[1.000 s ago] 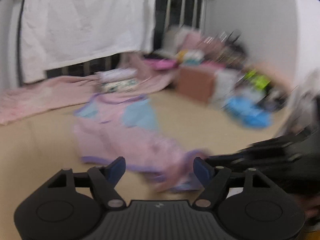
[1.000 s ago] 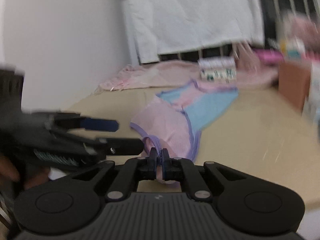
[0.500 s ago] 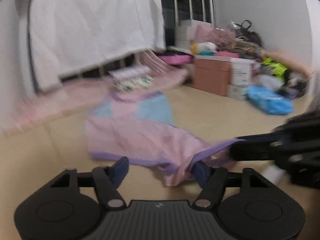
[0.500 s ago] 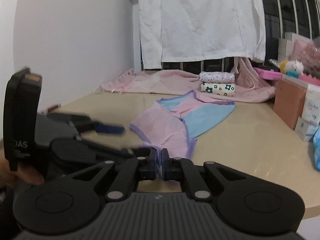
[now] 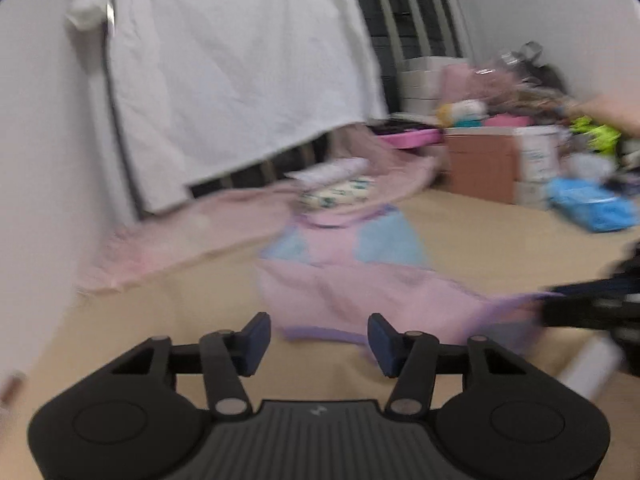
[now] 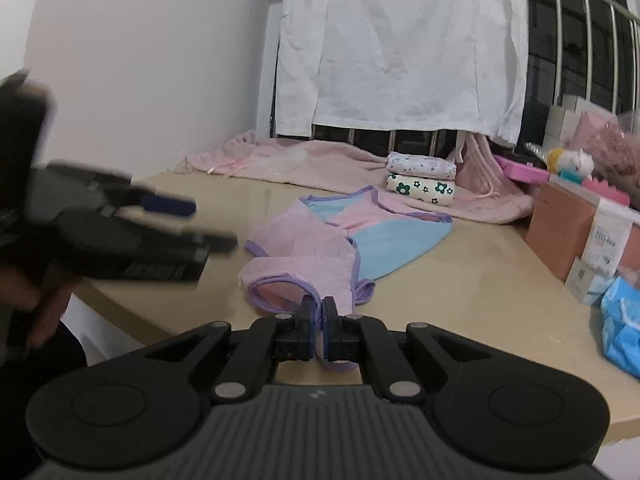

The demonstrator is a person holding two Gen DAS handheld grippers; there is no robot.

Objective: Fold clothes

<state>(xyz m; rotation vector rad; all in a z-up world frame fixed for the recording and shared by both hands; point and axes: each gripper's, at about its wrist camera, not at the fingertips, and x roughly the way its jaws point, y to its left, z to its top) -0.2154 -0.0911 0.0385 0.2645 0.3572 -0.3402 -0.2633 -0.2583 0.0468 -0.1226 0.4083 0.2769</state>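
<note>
A pink and light-blue garment with purple trim lies on the beige table; it also shows in the left wrist view. My right gripper is shut on the garment's near purple-trimmed edge, at the table's front. It also shows at the right of the left wrist view, holding that edge. My left gripper is open and empty, just short of the garment's near hem. It also shows at the left of the right wrist view.
A pink blanket and two folded floral cloths lie at the back. A white shirt hangs on the railing. Boxes and a blue packet stand at the right. A white wall is on the left.
My left gripper has swung left and drawn back a little from the garment, still open. My right gripper has kept its hold on the garment's edge and lifted slightly.
</note>
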